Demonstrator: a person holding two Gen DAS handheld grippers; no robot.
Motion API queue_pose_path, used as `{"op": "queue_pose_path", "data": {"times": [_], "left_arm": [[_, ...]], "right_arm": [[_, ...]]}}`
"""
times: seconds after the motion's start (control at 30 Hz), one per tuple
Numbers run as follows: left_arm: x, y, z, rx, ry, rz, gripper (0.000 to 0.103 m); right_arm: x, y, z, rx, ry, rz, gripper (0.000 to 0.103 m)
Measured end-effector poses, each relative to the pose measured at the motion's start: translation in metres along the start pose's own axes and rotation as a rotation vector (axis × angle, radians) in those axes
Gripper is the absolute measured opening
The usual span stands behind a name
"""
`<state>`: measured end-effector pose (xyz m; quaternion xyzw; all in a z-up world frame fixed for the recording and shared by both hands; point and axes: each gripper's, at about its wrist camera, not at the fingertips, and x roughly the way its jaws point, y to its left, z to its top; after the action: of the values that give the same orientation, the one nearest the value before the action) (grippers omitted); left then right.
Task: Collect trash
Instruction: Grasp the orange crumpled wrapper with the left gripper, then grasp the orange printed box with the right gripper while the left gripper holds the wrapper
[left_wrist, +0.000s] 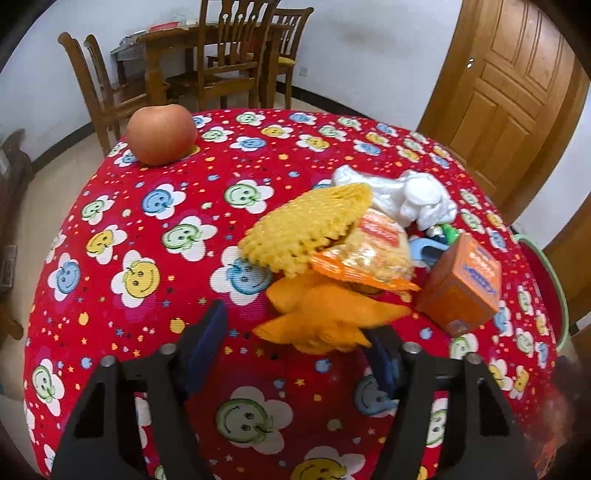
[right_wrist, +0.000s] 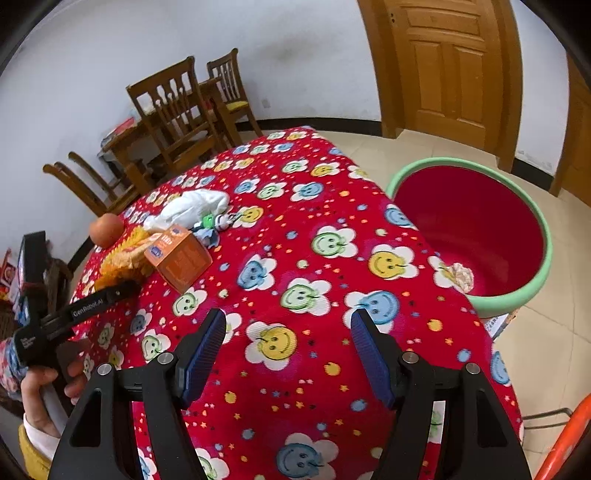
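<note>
A heap of trash lies on the red smiley tablecloth (left_wrist: 155, 229): orange peel (left_wrist: 325, 317), a yellow foam net (left_wrist: 310, 225), a snack wrapper (left_wrist: 369, 254), white tissue (left_wrist: 402, 195) and an orange carton (left_wrist: 461, 284). My left gripper (left_wrist: 295, 325) is open around the near end of the peel. Its right finger touches the peel and its left finger stands apart from it. The right wrist view shows the carton (right_wrist: 177, 258) and tissue (right_wrist: 192, 210) far to the left. My right gripper (right_wrist: 288, 325) hangs open over bare cloth, holding nothing.
An apple (left_wrist: 162, 133) sits at the table's far left corner. A red basin with a green rim (right_wrist: 543, 236) stands on the floor to the right of the table, with a crumpled scrap (right_wrist: 460, 277) at its near side. Wooden chairs (left_wrist: 229, 55) and a door (right_wrist: 447, 66) stand behind.
</note>
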<state>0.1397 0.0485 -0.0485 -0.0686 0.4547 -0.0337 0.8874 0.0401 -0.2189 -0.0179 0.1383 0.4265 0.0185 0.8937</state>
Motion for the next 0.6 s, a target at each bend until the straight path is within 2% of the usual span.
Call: {"op": "queue_pose_path", "data": {"times": [0.2, 0.43, 0.5, 0.6], "left_arm": [[-0.016, -0.004, -0.002, 0.016, -0.052, -0.060, 0.048], [-0.025, -0.004, -0.002, 0.008, -0.080, -0.079, 0.047], [-0.027, -0.003, -0.002, 0.005, -0.090, -0.089, 0.031], [-0.031, 0.002, -0.002, -0.016, -0.098, -0.114, 0.021]], "right_arm": [[0.009, 0.016, 0.006, -0.046, 0.008, 0.013, 0.071], [0.021, 0.034, 0.012, -0.096, 0.027, 0.042, 0.072], [0.023, 0.038, 0.013, -0.109, 0.029, 0.047, 0.071], [0.027, 0.045, 0.016, -0.134, 0.032, 0.052, 0.071]]}}
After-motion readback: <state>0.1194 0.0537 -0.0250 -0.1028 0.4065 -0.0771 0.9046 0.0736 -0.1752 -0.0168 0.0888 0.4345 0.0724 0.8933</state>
